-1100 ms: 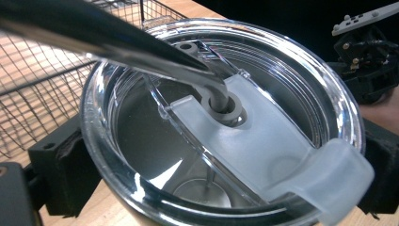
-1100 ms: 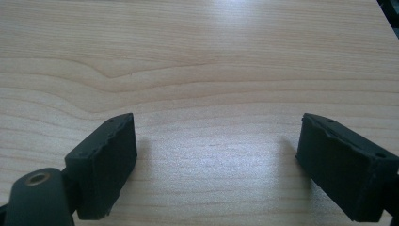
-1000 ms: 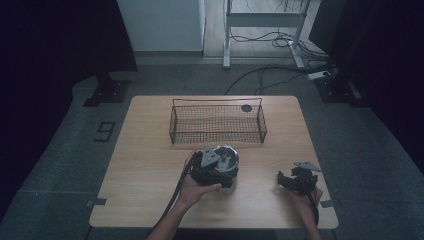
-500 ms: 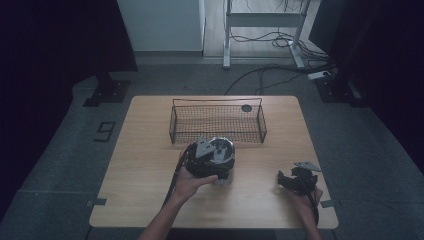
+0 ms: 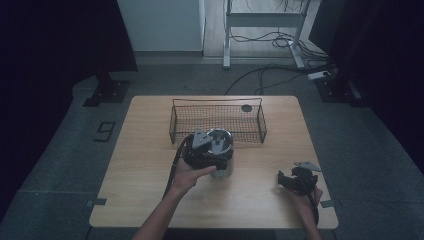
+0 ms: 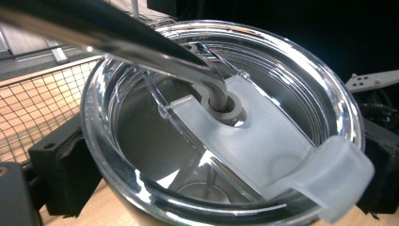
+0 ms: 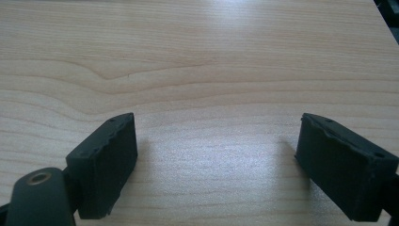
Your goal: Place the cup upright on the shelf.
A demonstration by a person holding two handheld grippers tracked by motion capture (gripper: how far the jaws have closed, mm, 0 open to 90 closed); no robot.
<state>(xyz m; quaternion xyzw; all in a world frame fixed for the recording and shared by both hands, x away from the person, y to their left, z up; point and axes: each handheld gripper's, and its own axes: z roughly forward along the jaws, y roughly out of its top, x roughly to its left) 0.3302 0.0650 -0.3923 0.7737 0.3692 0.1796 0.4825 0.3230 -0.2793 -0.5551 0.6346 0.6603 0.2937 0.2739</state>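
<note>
A steel tumbler (image 5: 223,159) with a clear lid (image 6: 263,155) stands on the wooden table (image 5: 150,150), just in front of a wire basket (image 5: 217,120). My left gripper (image 5: 211,152) is shut on the tumbler, with one black jaw on each side of it in the left gripper view. A metal straw (image 6: 141,42) passes through the lid's hole. At the table's front right, my right gripper (image 5: 287,180) rests low over the wood. Its fingers (image 7: 106,160) stand wide apart with nothing between them.
The black wire basket sits at the middle back of the table, and a small dark disc (image 5: 246,108) lies by its far right corner. Cables (image 5: 270,75) and a metal stand (image 5: 260,20) are on the floor beyond.
My left gripper has carried the tumbler away from the person, closer to the basket. The right gripper has stayed put.
</note>
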